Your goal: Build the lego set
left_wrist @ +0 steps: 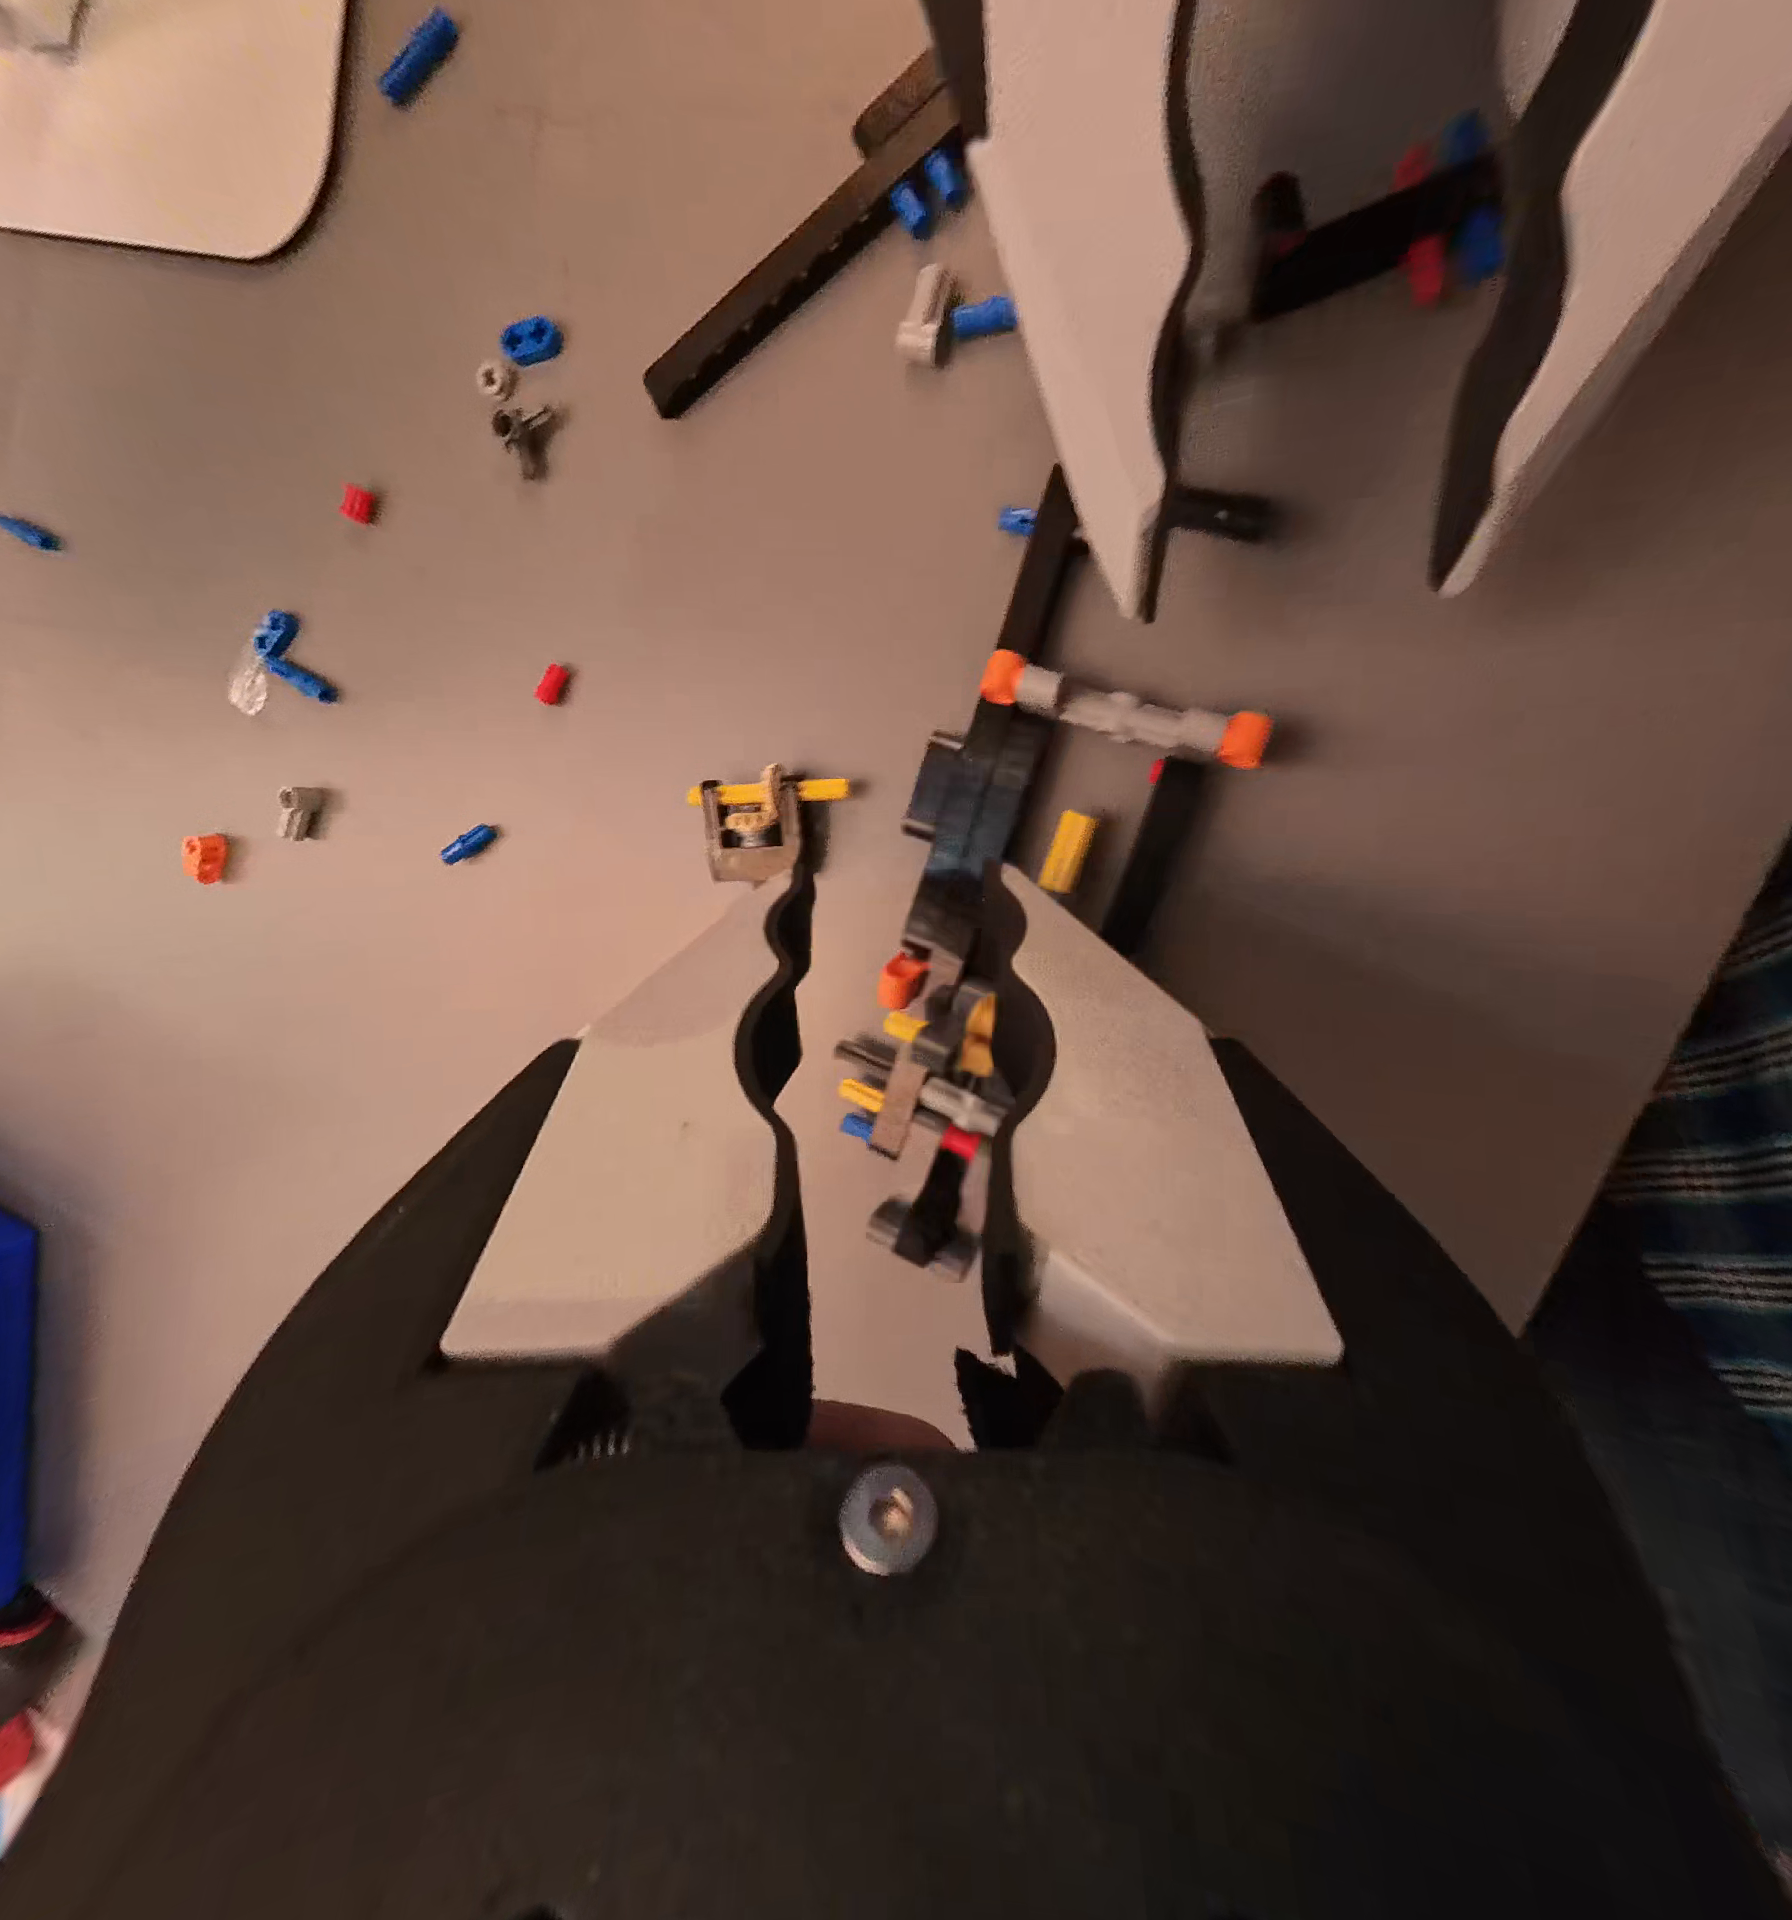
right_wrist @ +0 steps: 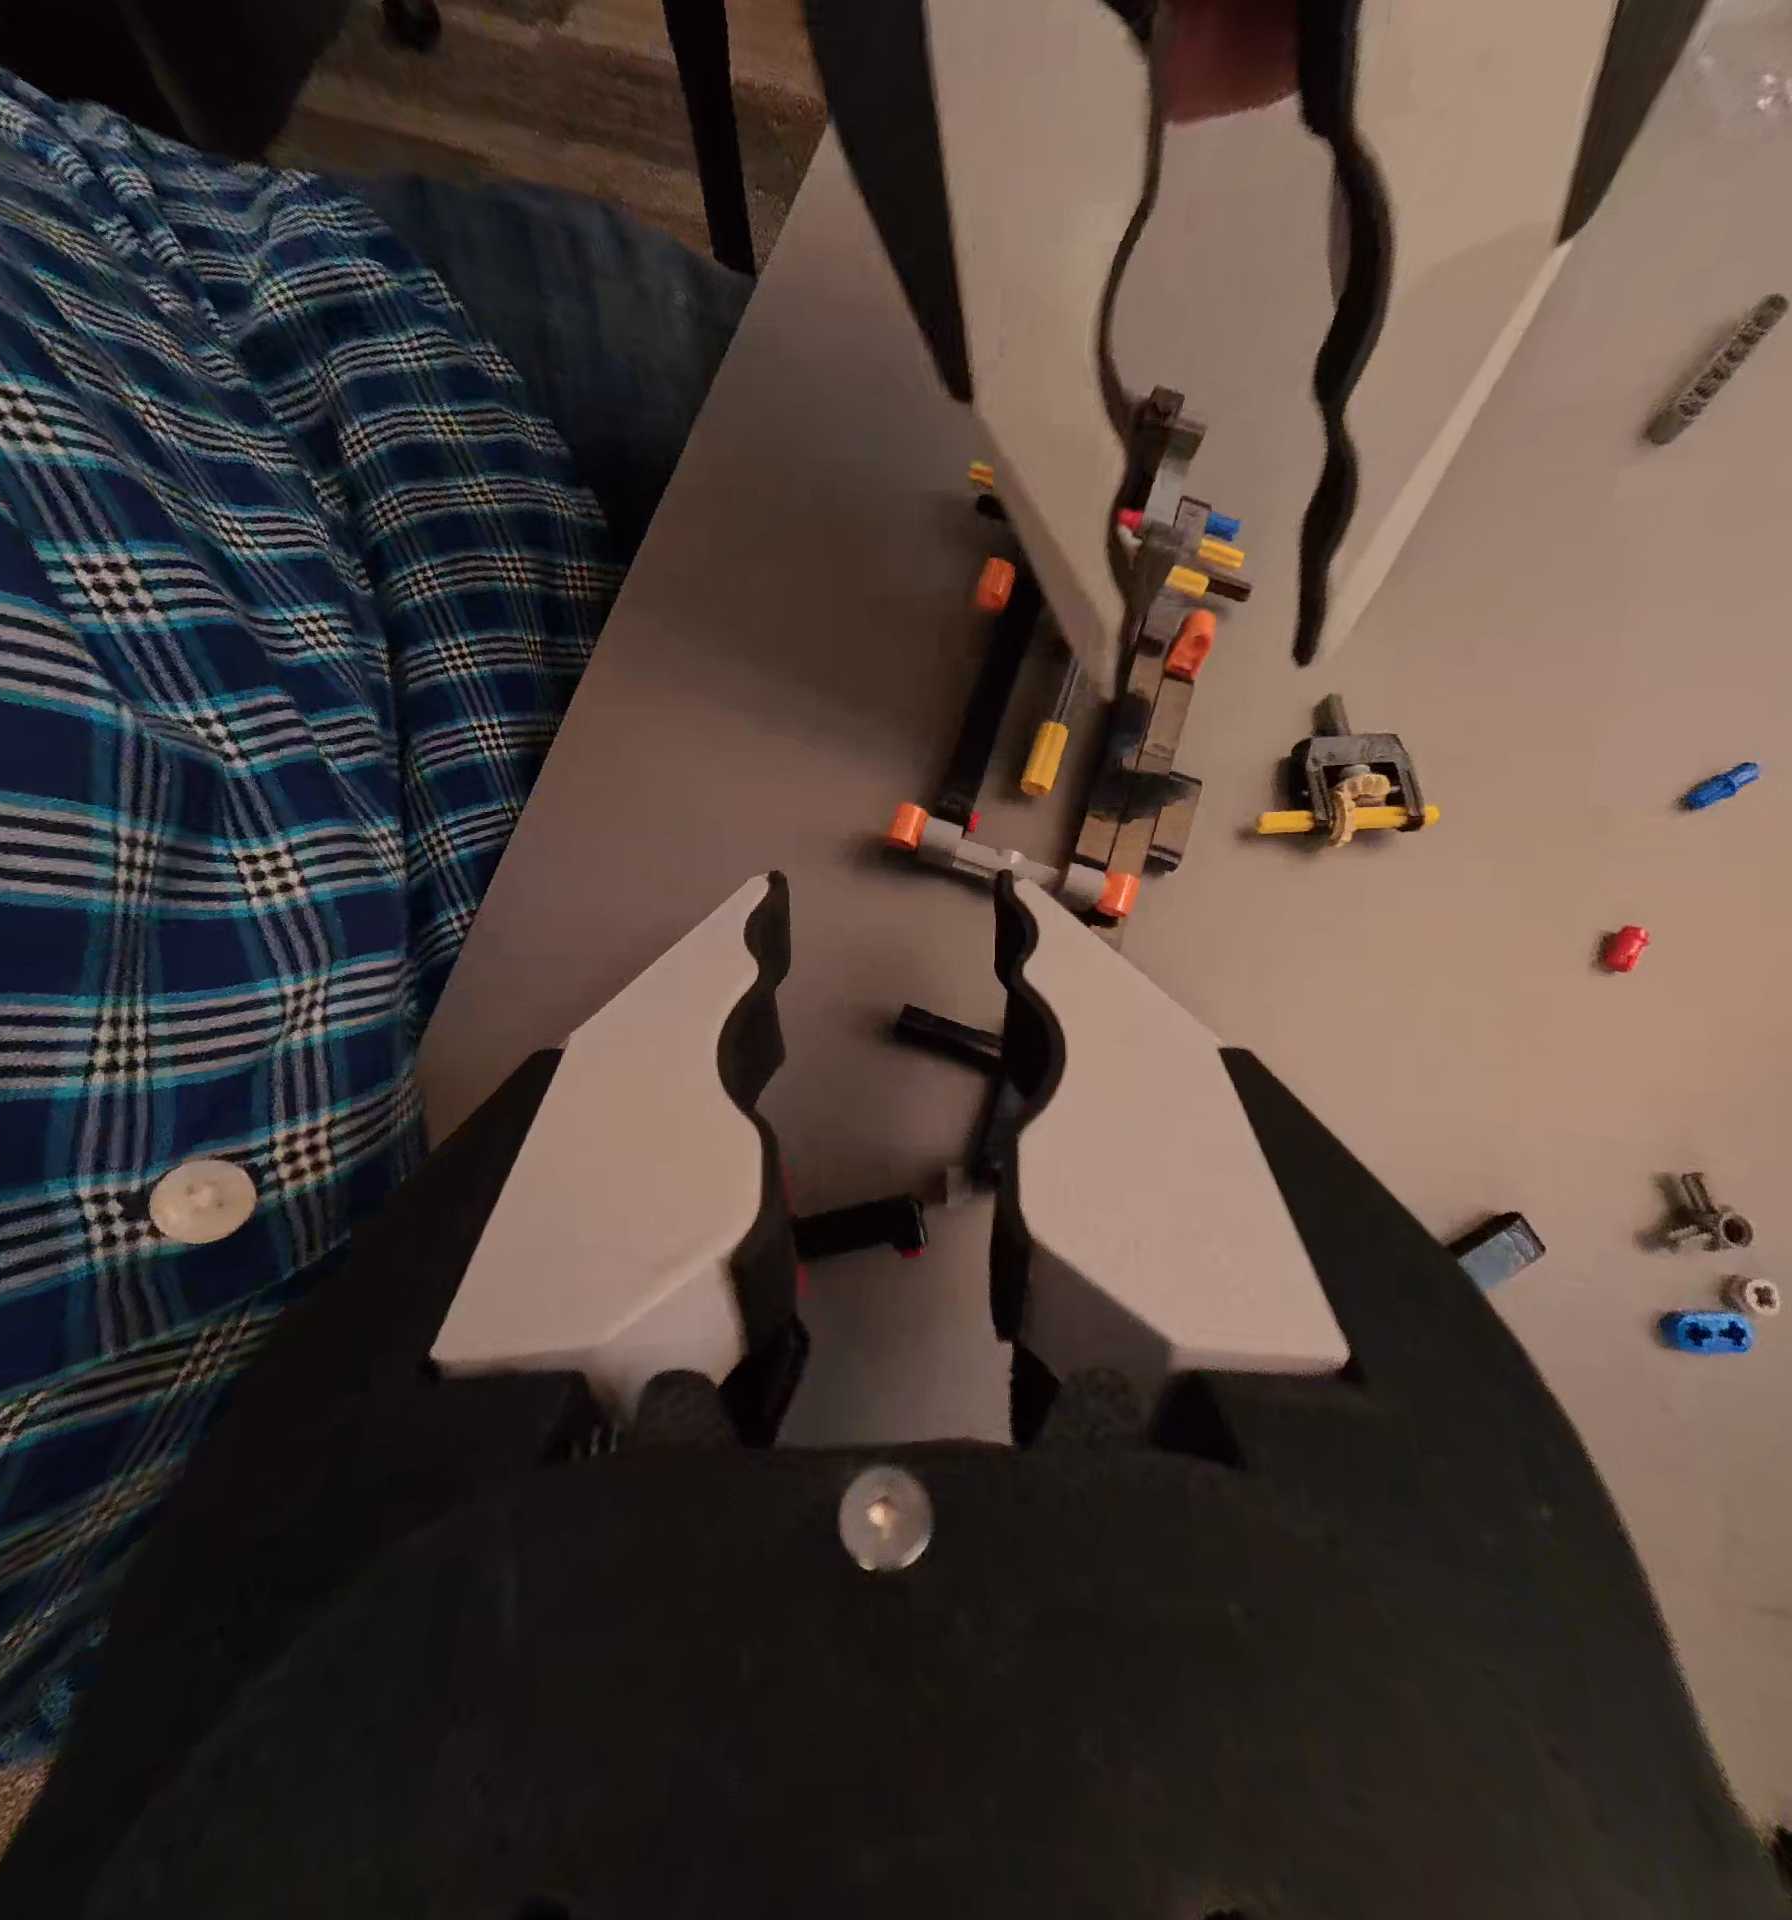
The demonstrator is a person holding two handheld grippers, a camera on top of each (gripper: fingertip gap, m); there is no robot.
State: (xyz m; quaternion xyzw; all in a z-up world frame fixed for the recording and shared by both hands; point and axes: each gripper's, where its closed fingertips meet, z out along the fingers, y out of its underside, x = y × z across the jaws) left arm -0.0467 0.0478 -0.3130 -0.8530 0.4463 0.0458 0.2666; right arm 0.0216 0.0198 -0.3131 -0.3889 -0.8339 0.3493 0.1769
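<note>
Both sets of jaws stood apart, clamping nothing. Left gripper [left_wrist: 897,883] straddled the half-built frame [left_wrist: 985,810] on the grey table [left_wrist: 559,582], one finger just beside its busy pin-studded end. Right gripper [right_wrist: 887,894] hovered over a loose black pin [right_wrist: 949,1034] near the frame's other end. Risk, I reckoned: closing skewed could nudge the frame and scatter the small blue pins [left_wrist: 471,844] nearby.
</note>
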